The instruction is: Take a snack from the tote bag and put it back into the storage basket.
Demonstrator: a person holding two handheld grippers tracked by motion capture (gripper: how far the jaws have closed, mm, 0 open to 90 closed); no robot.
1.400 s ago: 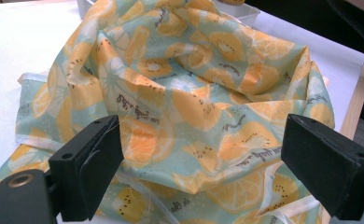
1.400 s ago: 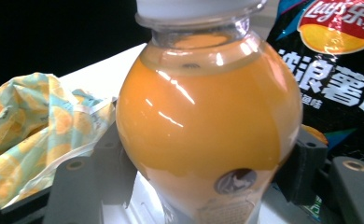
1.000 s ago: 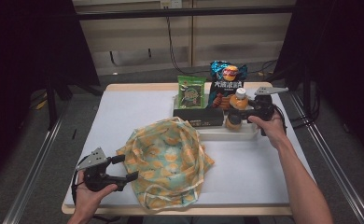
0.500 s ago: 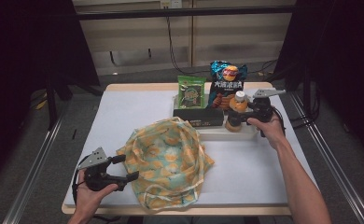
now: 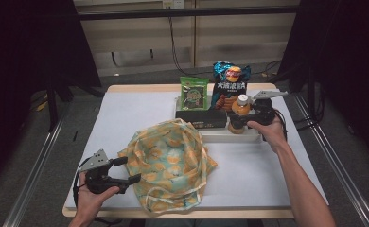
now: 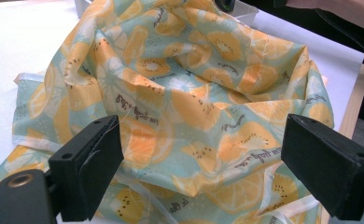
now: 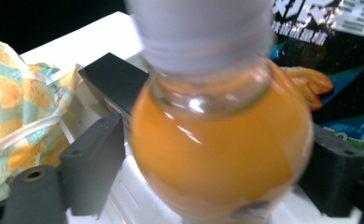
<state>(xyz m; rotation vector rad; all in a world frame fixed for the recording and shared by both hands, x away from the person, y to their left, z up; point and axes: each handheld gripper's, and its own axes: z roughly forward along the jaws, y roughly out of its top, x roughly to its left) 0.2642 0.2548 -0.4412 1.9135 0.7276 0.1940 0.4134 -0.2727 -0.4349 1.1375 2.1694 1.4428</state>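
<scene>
My right gripper (image 5: 236,121) is around the juice bottle (image 5: 240,113), which stands in the white tray (image 5: 241,136) at the back of the table (image 5: 140,109), just in front of the chip bag (image 5: 230,86). In the right gripper view the jaws sit on both sides of the round bottle (image 7: 217,140), but I cannot tell if they press it yet.

My left gripper (image 5: 126,170) is wide open with nothing in it, right at the edge of the fruit-print cloth bag (image 5: 171,163). The bag (image 6: 185,93) lies loose with its mouth facing up.

I think the job now is to grab the bottle and carry it to the bag. The bottle is round and smooth, so I should squeeze low on the fat part, lift straight up and keep it upright. My left gripper could pinch the bag's rim to hold it open.
</scene>
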